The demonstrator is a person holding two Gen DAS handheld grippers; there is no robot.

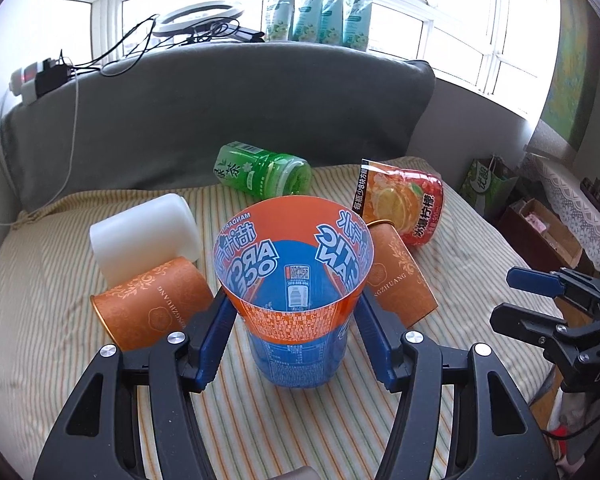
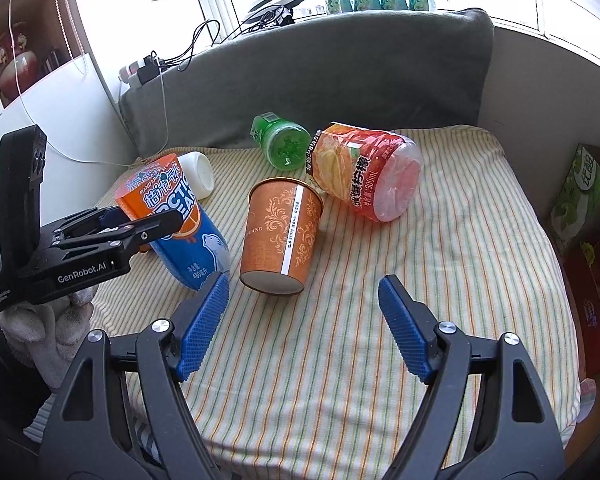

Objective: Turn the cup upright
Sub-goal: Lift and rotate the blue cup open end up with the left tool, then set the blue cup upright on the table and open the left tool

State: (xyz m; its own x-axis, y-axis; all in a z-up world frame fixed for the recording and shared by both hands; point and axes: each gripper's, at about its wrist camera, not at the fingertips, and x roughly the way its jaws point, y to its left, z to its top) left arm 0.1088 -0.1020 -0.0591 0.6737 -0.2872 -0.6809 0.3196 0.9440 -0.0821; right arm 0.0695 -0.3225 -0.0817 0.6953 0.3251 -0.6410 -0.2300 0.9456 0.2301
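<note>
A clear cup with an orange and blue label [image 1: 296,304] stands mouth up on the striped cushion, tilted a little. My left gripper [image 1: 294,320] is shut on it, one blue pad on each side. The right wrist view shows the same cup [image 2: 180,220] held by the left gripper [image 2: 140,226] at the left. My right gripper [image 2: 302,324] is open and empty above the cushion, near the front; it shows at the right edge of the left wrist view [image 1: 540,296].
Two orange paper cups [image 1: 156,304] [image 1: 400,284] lie beside the held cup; one shows in the right wrist view [image 2: 280,232]. A white cup [image 1: 144,232], a green bottle [image 1: 260,172] and a red bottle [image 1: 412,204] lie behind. A grey backrest [image 1: 220,112] stands behind the cushion [image 2: 380,360].
</note>
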